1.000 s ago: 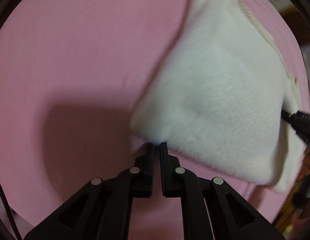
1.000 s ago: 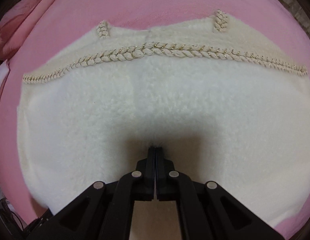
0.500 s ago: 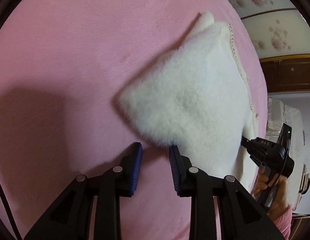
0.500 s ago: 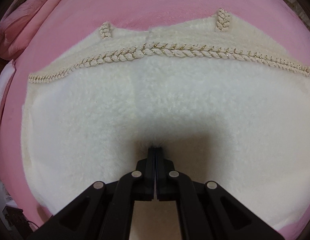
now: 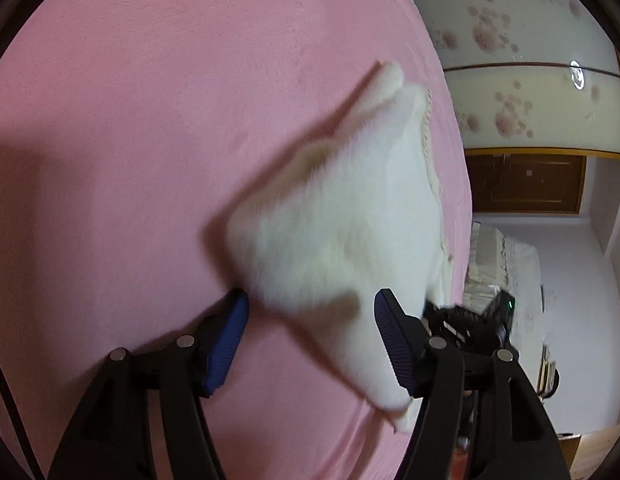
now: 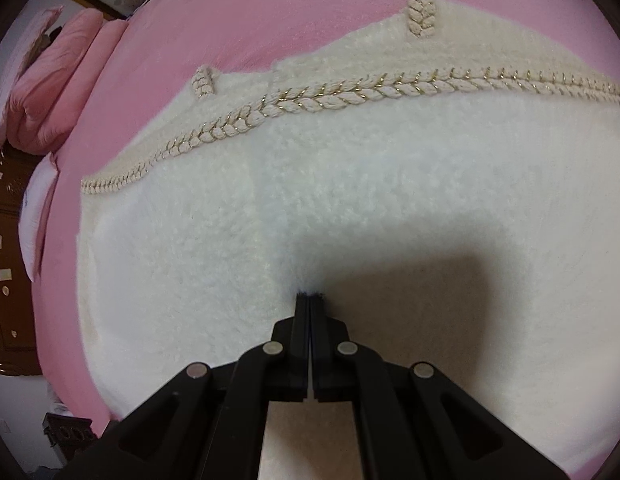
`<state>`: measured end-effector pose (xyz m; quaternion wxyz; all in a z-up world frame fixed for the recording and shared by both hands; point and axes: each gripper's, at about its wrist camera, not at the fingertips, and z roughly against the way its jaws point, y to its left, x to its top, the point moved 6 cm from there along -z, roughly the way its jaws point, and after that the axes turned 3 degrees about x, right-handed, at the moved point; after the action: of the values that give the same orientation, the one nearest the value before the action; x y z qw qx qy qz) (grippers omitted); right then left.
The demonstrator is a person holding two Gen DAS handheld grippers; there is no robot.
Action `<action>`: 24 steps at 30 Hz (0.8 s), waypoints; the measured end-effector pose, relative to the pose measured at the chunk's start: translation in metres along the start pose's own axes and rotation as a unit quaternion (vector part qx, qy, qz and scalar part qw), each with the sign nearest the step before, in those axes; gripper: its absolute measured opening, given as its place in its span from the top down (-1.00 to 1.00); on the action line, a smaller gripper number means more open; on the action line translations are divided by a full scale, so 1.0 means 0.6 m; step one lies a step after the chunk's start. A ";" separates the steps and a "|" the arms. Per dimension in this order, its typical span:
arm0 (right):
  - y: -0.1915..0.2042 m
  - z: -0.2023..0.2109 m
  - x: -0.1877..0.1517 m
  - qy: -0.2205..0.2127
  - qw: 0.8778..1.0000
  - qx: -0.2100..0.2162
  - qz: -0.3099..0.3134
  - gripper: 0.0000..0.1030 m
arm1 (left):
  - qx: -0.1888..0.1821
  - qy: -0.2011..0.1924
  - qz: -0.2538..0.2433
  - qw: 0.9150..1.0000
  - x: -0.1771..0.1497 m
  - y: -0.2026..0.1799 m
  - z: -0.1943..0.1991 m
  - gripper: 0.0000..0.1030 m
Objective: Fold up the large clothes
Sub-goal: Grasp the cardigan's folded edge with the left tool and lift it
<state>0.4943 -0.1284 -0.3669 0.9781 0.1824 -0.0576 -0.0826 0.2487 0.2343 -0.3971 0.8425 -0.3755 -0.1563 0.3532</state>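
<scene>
A white fluffy garment (image 5: 342, 236) with braided cream and gold trim (image 6: 350, 94) lies folded on a pink bed (image 5: 129, 160). My left gripper (image 5: 310, 320) is open, its blue pads (image 5: 225, 340) on either side of the garment's near corner without gripping it. My right gripper (image 6: 310, 296) is shut on the garment's fleecy cloth (image 6: 229, 240) at its near edge. The right gripper also shows in the left wrist view (image 5: 466, 320), at the garment's far side.
Pink pillows (image 6: 57, 92) are stacked at the head of the bed. A dark wooden headboard (image 6: 9, 280) stands at the left. A wardrobe with patterned doors (image 5: 510, 60) stands beyond the bed edge.
My left gripper has opened, let go of the garment's corner and tilted away. My right gripper has stayed shut on the cloth, and its view has swung right.
</scene>
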 end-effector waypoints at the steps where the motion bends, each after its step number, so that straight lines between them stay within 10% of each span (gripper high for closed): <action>1: -0.003 0.002 -0.001 0.000 1.000 0.004 -0.004 1.00 | -0.002 -0.006 -0.003 1.000 0.010 -0.008 -0.007 -0.23; 6: -0.022 0.002 0.002 -0.002 1.000 0.007 -0.006 1.00 | 0.008 -0.035 -0.008 0.999 0.062 -0.049 -0.053 -0.29; 14: -0.016 0.002 -0.014 -0.007 1.000 -0.012 -0.009 1.00 | 0.141 -0.082 -0.012 0.987 0.076 -0.110 -0.082 0.02; 24: 0.024 0.004 -0.031 -0.024 0.994 -0.103 0.037 1.00 | 0.197 -0.075 -0.181 0.961 0.055 -0.202 -0.068 0.41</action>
<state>0.4780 -0.1125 -0.3612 0.9924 0.0766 -0.0784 -0.0566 0.3511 0.1797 -0.3342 0.9355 -0.1401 -0.2117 0.2458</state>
